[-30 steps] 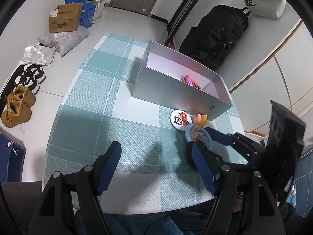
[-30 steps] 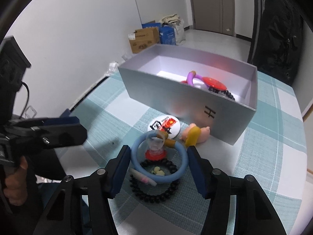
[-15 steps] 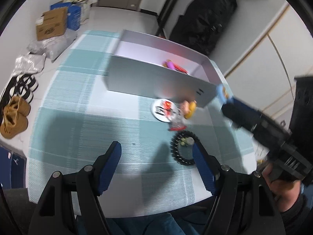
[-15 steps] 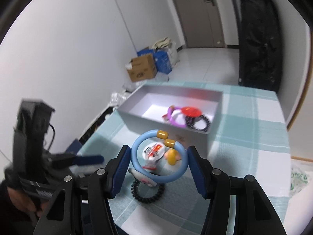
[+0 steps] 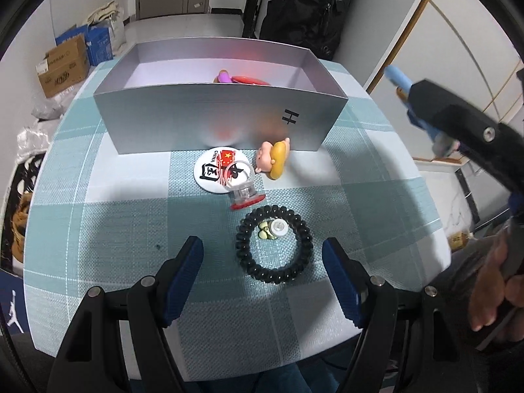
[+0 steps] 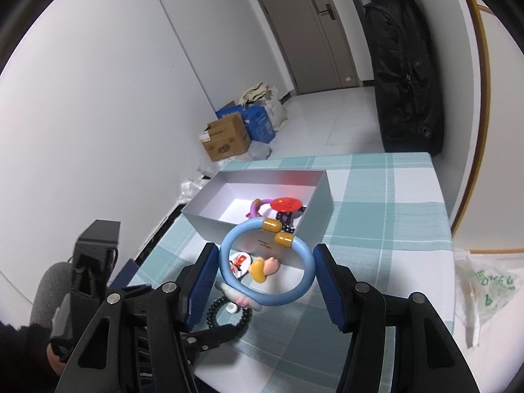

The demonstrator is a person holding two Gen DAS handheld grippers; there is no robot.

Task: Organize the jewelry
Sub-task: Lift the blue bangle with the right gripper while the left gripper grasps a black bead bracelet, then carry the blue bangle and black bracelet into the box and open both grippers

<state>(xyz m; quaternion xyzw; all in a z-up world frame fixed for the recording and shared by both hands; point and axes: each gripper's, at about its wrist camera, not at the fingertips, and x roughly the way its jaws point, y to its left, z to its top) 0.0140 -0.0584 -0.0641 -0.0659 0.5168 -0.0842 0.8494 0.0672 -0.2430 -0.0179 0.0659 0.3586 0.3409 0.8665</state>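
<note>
My right gripper (image 6: 266,255) is shut on a light blue bracelet (image 6: 278,299) with two gold beads, held in the air in front of the open grey box (image 6: 209,219). Inside the box lie a purple ring (image 6: 257,208), a red disc (image 6: 286,203) and dark beads. My left gripper (image 5: 262,249) hangs open over a black beaded bracelet (image 5: 244,263) that encircles small pale earrings (image 5: 278,227). Before the box (image 5: 213,121) lie a white badge (image 5: 209,172), a clear ring stand on a red base (image 5: 244,191) and a small pig figurine (image 5: 273,159).
The table carries a teal checked cloth (image 5: 114,229), with its near edge just under my left gripper. A plastic bag (image 6: 484,285) lies off the table's right side. Cardboard boxes (image 6: 226,140) and a black bag (image 6: 406,75) stand on the floor beyond.
My right gripper has lifted the blue bracelet off the table, up and toward the box. My left gripper has swung across and now hangs over the black bracelet.
</note>
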